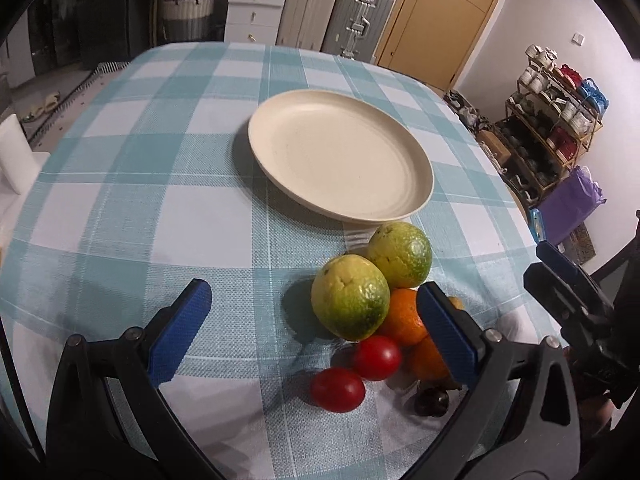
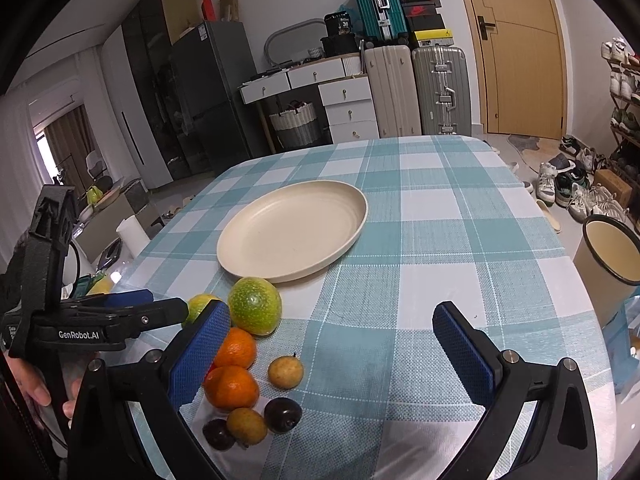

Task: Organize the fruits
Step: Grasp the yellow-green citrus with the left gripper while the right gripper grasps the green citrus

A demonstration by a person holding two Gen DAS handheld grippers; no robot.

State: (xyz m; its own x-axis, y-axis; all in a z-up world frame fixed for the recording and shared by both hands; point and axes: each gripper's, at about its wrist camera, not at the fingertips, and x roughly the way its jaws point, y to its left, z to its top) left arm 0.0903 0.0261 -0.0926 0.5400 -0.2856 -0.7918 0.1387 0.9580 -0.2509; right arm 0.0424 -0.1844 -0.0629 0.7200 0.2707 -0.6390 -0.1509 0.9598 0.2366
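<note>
A cream plate (image 1: 340,156) (image 2: 294,228) sits empty on the checked tablecloth. Near its front edge lies a pile of fruit: two green citrus (image 1: 350,298) (image 1: 400,254) (image 2: 255,306), two oranges (image 1: 404,316) (image 2: 231,387) (image 2: 236,347), two red tomatoes (image 1: 377,357) (image 1: 338,389), small yellow fruits (image 2: 285,371) (image 2: 247,426) and dark plums (image 2: 282,414) (image 1: 431,401). My left gripper (image 1: 314,312) is open and empty, its fingers either side of the pile. My right gripper (image 2: 332,334) is open and empty, just right of the fruit. It shows at the right of the left wrist view (image 1: 568,292).
A cream enamel mug (image 2: 604,252) stands at the table's right edge. The left gripper's body (image 2: 100,320) sits left of the fruit in the right wrist view. Suitcases, drawers, a door and a shoe rack stand beyond the table.
</note>
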